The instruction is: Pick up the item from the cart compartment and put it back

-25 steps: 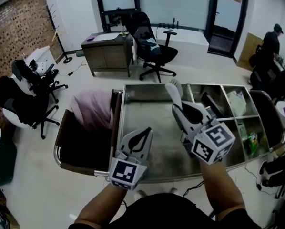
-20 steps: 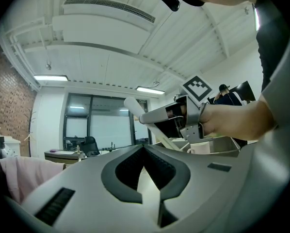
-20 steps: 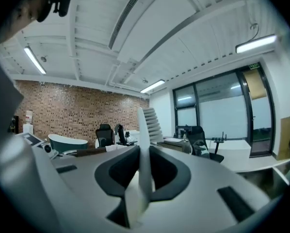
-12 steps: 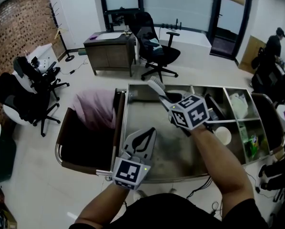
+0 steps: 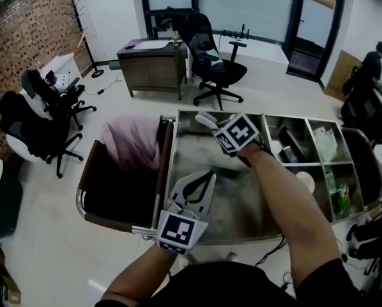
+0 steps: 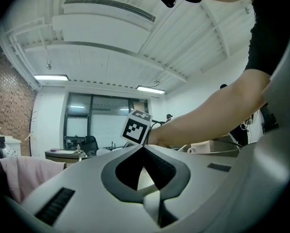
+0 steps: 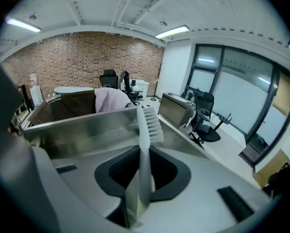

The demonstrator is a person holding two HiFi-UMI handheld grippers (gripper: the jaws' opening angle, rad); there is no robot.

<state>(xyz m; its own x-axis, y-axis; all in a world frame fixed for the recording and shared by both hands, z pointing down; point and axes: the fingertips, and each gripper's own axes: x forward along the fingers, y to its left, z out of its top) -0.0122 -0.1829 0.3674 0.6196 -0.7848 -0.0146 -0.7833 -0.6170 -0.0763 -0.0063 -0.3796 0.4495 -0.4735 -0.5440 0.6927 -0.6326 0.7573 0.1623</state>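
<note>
A white brush with a long handle is clamped in my right gripper, held over the far left part of the steel cart's big tray. In the right gripper view the brush handle stands upright between the jaws of the right gripper, bristles facing right above the tray wall. My left gripper hovers over the tray's near left part, shut and empty; in its own view the left gripper shows its tips touching, with the right gripper's marker cube beyond.
The cart's right side has compartments with a dark item, a white bag, a white cup and a green packet. A brown bin with pink cloth hangs on the cart's left end. Office chairs and a desk stand behind.
My right gripper has swung left, from the compartments side to the tray's far left, carrying the brush. The left gripper has hardly moved.
</note>
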